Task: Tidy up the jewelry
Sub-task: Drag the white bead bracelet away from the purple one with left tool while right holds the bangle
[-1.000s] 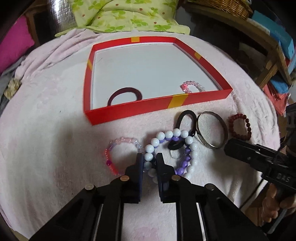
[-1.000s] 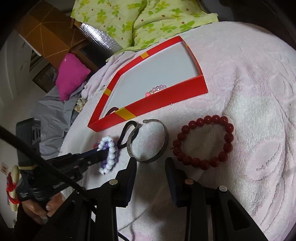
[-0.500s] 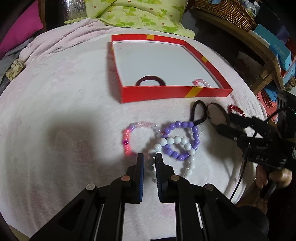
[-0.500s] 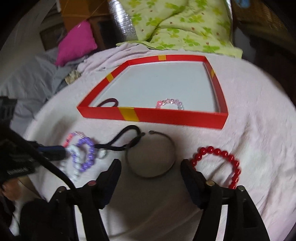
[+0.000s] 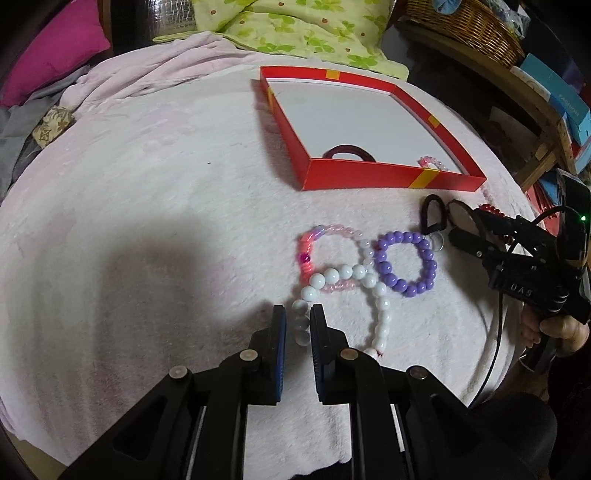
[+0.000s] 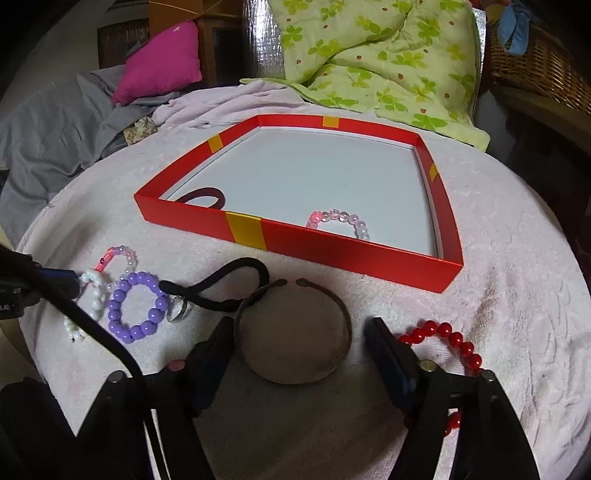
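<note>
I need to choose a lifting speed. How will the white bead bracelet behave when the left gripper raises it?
Probably floppy: the white bead bracelet lies in a loose, bent line, so it should dangle from the left gripper. It overlaps the pink bead bracelet, so that one may drag along. Round, glossy beads could slip.

Pale pink towel [image 6: 517, 295] spread over the surface; behind it, green floral quilt [image 6: 388, 55], magenta pillow [image 6: 162, 55], grey cloth [image 6: 55, 122]; wicker basket [image 5: 461, 33] on wooden shelf [image 5: 532, 96].

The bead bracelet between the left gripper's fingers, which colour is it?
White bead bracelet; the left wrist view shows it best.
</note>
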Motion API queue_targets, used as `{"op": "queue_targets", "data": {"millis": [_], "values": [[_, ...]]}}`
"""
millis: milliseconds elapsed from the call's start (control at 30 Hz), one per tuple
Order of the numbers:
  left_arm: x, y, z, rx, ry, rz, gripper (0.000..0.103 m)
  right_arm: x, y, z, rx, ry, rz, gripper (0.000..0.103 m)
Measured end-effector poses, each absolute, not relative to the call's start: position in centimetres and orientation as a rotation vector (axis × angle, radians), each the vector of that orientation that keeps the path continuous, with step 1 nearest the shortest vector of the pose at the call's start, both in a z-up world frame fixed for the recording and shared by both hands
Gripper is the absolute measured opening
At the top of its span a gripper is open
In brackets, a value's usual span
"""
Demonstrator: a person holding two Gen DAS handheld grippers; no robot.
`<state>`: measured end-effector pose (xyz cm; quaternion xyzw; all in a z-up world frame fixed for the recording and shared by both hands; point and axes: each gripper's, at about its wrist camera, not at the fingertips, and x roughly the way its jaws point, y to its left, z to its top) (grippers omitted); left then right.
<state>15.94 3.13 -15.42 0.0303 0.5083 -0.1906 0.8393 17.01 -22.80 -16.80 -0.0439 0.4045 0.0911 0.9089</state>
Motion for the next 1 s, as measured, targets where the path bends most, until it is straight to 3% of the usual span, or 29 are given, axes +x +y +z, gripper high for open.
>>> {"op": "queue_targets", "data": {"millis": [100,167,200,233,400,700,900,1000], "values": [[15.5,3.8,-15.4,0.051,1.085,-0.405,0.025,16.7,-23.0,-16.7,-0.076,0.836,0.178,0.065],[14.7,4.2,-15.2,0.059,1.082,-0.401,0.044,16.2,-23.0,-16.7,-0.073,0.836,0.171,0.065],[14.6,3.8,-15.2,0.068,1.078,-0.394,0.060,16.0,-23.0,-16.7,-0.071,0.835,0.168,0.065],[14.2,3.6,-15.0,0.081,1.065,-0.386,0.067,15.7,-23.0,-16.7,-0.068,0.834,0.165,0.065],[13.5,2.1,-14.8,0.115,1.051,-0.415,0.071,14.8,-22.9,-16.6,-0.043,0.831,0.162,0.065],[13.4,-0.2,-16.1,0.191,1.040,-0.417,0.070,12.0,-23.1,-16.8,0.002,0.834,0.186,0.065],[13.3,0.1,-15.8,0.167,1.032,-0.442,0.036,11.3,-23.2,-17.0,0.014,0.823,0.185,0.065],[13.2,0.0,-15.8,0.176,1.029,-0.450,0.028,11.0,-23.1,-17.0,0.011,0.821,0.182,0.065]]}}
